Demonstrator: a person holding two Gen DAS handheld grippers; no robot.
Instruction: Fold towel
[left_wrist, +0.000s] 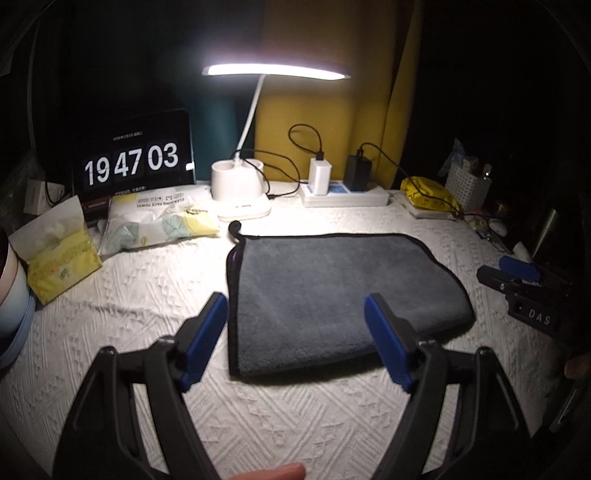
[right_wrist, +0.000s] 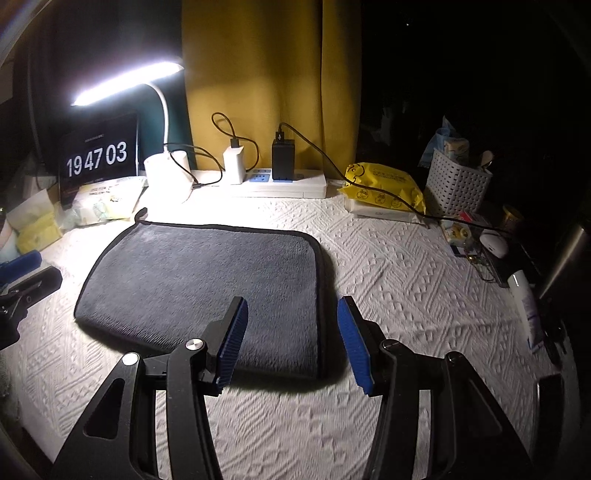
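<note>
A grey towel (left_wrist: 332, 291) with black trim lies folded flat on the white textured cloth (left_wrist: 147, 306), a hanging loop at its far left corner. It also shows in the right wrist view (right_wrist: 199, 288). My left gripper (left_wrist: 295, 339) is open and empty, hovering over the towel's near left corner. My right gripper (right_wrist: 291, 339) is open and empty, over the towel's near right corner. The right gripper shows at the right edge of the left wrist view (left_wrist: 524, 284). The left gripper shows at the left edge of the right wrist view (right_wrist: 22, 280).
A lit desk lamp (left_wrist: 240, 192), a clock screen (left_wrist: 133, 162), a power strip with chargers (left_wrist: 343, 192) and tissue packs (left_wrist: 159, 218) line the back. A yellow pack (right_wrist: 380, 192), a white basket (right_wrist: 458, 184) and small items sit at the right.
</note>
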